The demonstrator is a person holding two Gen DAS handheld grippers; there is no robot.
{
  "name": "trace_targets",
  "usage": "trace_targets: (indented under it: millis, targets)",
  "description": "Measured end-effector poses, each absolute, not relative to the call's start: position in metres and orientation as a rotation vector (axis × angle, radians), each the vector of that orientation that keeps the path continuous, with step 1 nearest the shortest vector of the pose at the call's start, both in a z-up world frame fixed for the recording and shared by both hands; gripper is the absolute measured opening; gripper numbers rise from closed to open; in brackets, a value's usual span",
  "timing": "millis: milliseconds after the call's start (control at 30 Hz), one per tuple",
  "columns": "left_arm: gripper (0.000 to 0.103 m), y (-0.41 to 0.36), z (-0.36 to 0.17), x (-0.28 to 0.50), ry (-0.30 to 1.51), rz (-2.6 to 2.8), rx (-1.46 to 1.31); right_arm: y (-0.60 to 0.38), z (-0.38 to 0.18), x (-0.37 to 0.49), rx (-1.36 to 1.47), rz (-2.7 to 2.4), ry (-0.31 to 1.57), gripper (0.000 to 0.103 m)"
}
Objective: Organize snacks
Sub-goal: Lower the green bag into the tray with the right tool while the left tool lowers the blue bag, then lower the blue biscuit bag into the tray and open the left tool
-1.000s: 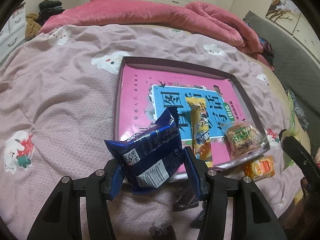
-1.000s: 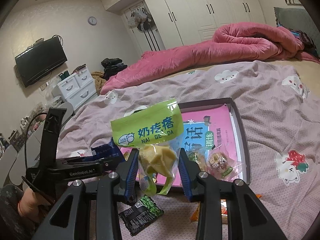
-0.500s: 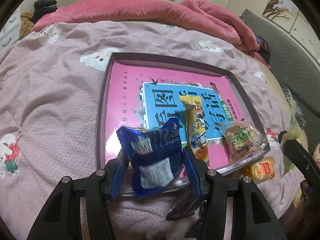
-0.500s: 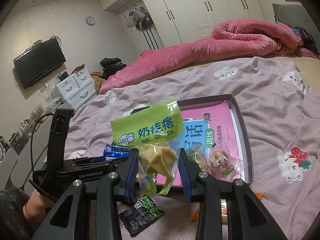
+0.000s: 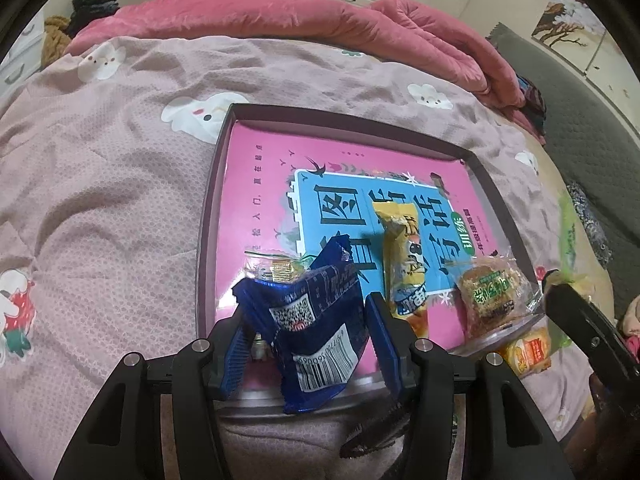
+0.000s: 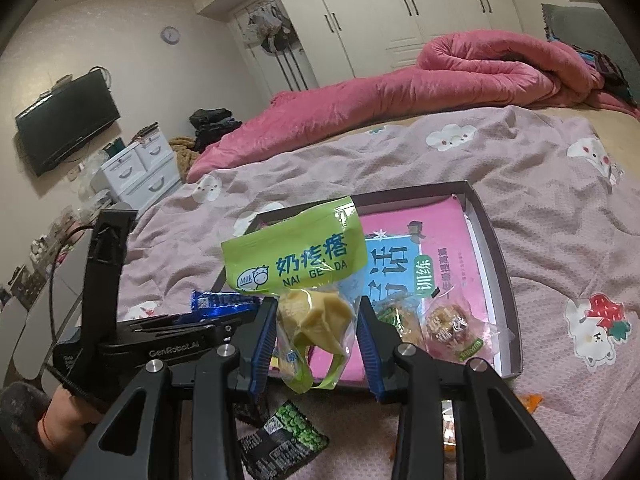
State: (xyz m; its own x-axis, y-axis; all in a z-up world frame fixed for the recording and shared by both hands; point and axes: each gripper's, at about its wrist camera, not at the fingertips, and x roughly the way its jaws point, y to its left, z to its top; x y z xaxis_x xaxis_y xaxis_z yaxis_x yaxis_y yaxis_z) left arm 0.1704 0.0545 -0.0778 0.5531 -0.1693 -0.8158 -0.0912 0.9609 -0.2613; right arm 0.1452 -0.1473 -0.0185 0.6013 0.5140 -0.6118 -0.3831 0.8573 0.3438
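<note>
A dark shallow tray [image 5: 208, 216] with a pink and blue book inside lies on the bed. My left gripper [image 5: 306, 344] is shut on a blue snack packet [image 5: 312, 320], held over the tray's near left corner. A yellow snack bar [image 5: 404, 256] and a clear-wrapped cake [image 5: 492, 294] lie in the tray. My right gripper [image 6: 316, 344] is shut on a green-topped bag of yellow milk curds [image 6: 308, 280], held above the tray's near edge [image 6: 496, 280]. The left gripper's body [image 6: 132, 340] shows at the left of the right wrist view.
A green and black packet [image 6: 288, 440] lies on the pink bedsheet below my right gripper. An orange packet [image 5: 528, 350] lies just outside the tray's near right corner. A rolled pink quilt [image 6: 460, 76] lies along the far side. White drawers [image 6: 136, 168] and a TV stand at left.
My left gripper has carried the blue packet forward and down over the tray's near left corner, and the packet has turned. My right gripper holds its bag almost still.
</note>
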Motion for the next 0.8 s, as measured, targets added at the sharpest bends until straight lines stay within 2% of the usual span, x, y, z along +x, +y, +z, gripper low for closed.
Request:
trace_targets:
  millis: [800]
  targets:
    - [0.056, 0.058, -0.08, 0.175, 0.992, -0.051, -0.303, -0.132, -0.047, 0.171, 0.159, 0.456, 0.86, 0.039]
